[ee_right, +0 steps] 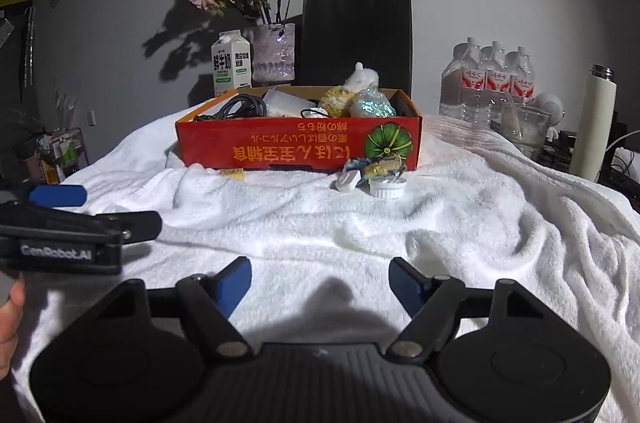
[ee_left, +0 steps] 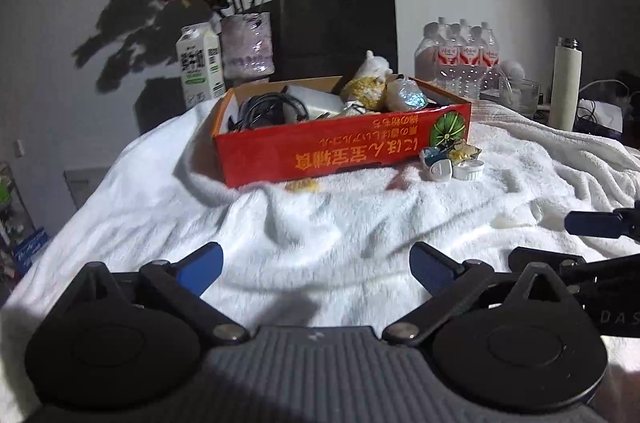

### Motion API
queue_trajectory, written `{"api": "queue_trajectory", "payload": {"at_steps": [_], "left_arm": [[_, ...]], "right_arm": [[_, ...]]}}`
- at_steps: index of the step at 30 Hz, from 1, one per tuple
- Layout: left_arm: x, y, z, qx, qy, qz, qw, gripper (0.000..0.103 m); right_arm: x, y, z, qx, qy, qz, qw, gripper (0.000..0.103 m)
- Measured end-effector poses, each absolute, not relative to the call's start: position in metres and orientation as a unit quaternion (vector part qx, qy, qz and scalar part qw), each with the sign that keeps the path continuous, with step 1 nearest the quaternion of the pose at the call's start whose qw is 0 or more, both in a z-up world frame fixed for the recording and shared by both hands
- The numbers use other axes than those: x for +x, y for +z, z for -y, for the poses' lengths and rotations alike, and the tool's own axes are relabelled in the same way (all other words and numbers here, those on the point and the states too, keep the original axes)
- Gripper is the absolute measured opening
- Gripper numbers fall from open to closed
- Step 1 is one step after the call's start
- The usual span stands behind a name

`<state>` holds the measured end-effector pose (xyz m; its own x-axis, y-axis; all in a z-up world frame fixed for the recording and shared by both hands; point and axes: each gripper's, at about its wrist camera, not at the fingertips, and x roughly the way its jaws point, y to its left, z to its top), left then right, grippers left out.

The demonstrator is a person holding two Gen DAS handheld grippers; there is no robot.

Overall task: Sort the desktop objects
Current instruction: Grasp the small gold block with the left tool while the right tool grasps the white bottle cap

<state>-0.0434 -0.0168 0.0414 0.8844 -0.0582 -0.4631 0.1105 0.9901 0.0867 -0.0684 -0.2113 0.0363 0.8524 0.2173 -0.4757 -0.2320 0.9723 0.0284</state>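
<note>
Both hand-held grippers gaped wide and empty: left hand-held gripper point(ee_left: 316, 269), right hand-held gripper point(ee_right: 320, 281). The loose clutter point(ee_right: 370, 173) lay ahead on the white blanket point(ee_right: 460, 243), touching the red box point(ee_right: 280, 147)'s near right corner; right looked nearer.

Black grippers, blue fingers point(ee_right: 234, 281), "GenRobot.AI" lettering

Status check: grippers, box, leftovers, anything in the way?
Left gripper and right gripper open, empty. Box part-filled; small items outside at its front. Path clear over blanket.
</note>
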Motion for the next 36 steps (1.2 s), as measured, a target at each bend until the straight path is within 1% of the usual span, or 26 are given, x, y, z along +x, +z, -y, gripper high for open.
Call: {"api": "queue_trajectory", "payload": {"at_steps": [2, 3, 6, 8, 9, 10, 17, 20, 21, 23, 24, 25, 26, 29, 36], "left_arm": [[-0.024, 0.044, 0.018, 0.052, -0.051, -0.233, 0.970, 0.098], [-0.013, 0.044, 0.018, 0.047, -0.055, -0.236, 0.969, 0.093], [0.024, 0.041, 0.018, 0.026, -0.057, -0.256, 0.965, 0.083], [0.046, 0.036, 0.015, 0.005, -0.050, -0.269, 0.962, 0.081], [0.056, 0.034, 0.014, -0.004, -0.044, -0.275, 0.960, 0.076], [0.065, 0.032, 0.013, -0.011, -0.042, -0.281, 0.959, 0.075], [0.115, 0.018, 0.015, -0.001, -0.013, -0.305, 0.952, 0.074], [0.130, 0.012, 0.017, -0.001, -0.012, -0.324, 0.946, 0.074], [0.133, 0.009, 0.019, 0.007, -0.010, -0.327, 0.945, 0.073], [0.137, 0.006, 0.023, 0.015, -0.010, -0.329, 0.944, 0.073], [0.138, 0.004, 0.024, 0.017, -0.008, -0.330, 0.944, 0.071], [0.139, 0.003, 0.025, 0.019, -0.005, -0.330, 0.944, 0.068], [0.139, 0.002, 0.025, 0.019, -0.003, -0.330, 0.944, 0.061], [0.137, 0.003, 0.023, 0.012, 0.003, -0.325, 0.946, 0.036], [0.118, 0.007, 0.025, 0.015, 0.000, -0.301, 0.954, 0.036]], "right_arm": [[-0.055, 0.040, 0.211, -0.014, 0.116, -0.242, 0.963, 0.070], [-0.047, 0.042, 0.211, -0.013, 0.114, -0.239, 0.964, 0.067], [-0.022, 0.045, 0.209, -0.017, 0.112, -0.230, 0.967, 0.061], [-0.004, 0.046, 0.205, -0.029, 0.107, -0.226, 0.968, 0.058], [0.005, 0.046, 0.202, -0.033, 0.103, -0.223, 0.969, 0.050], [0.014, 0.046, 0.201, -0.034, 0.102, -0.219, 0.970, 0.048], [0.080, 0.031, 0.188, -0.021, 0.090, -0.264, 0.960, 0.035], [0.092, 0.022, 0.181, -0.032, 0.077, -0.283, 0.955, 0.032], [0.095, 0.020, 0.180, -0.033, 0.079, -0.290, 0.953, 0.028], [0.097, 0.018, 0.181, -0.028, 0.085, -0.294, 0.952, 0.025], [0.098, 0.018, 0.182, -0.025, 0.084, -0.297, 0.951, 0.023], [0.100, 0.017, 0.183, -0.019, 0.085, -0.301, 0.950, 0.023], [0.101, 0.016, 0.184, -0.013, 0.086, -0.303, 0.949, 0.023], [0.100, 0.017, 0.186, -0.009, 0.088, -0.301, 0.949, 0.022], [0.089, 0.022, 0.197, 0.029, 0.104, -0.278, 0.955, 0.022]]}}
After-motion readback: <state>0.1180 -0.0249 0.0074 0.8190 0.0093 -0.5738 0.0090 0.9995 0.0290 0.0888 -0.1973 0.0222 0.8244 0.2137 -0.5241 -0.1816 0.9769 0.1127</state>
